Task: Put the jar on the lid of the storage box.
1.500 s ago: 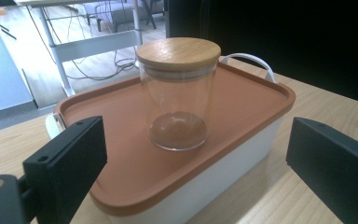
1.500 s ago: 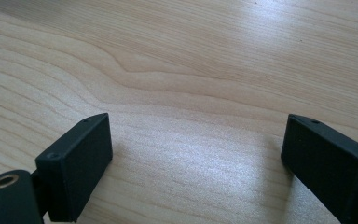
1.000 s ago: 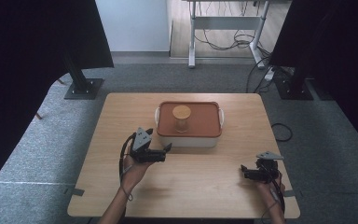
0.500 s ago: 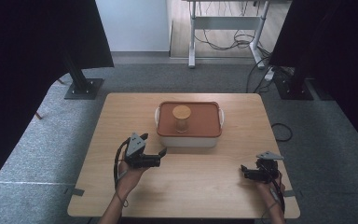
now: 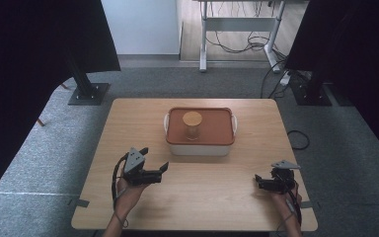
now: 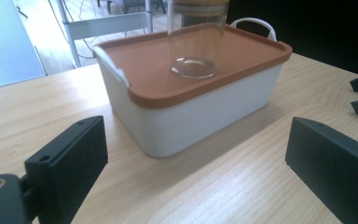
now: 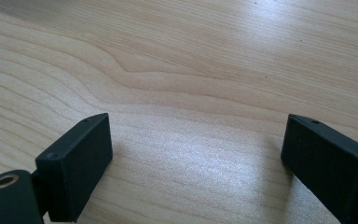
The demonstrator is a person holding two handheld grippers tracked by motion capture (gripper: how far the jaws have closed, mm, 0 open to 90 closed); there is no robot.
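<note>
Wooden table [image 5: 128, 123] bears a lidded white box [image 6: 200, 112] topped by a seemingly empty jar [image 6: 196, 39]; both hand-held grippers spread.

White box [image 5: 200, 147], orange lid [image 5: 212, 129]; pale wood-grain table [image 5: 212, 202]; black jaws.

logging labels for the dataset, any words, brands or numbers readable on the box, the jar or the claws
None readable: the orange lid and white box are plain, the glass jar is clear and unlabelled, and the left claw and right claw show bare black jaws.
</note>
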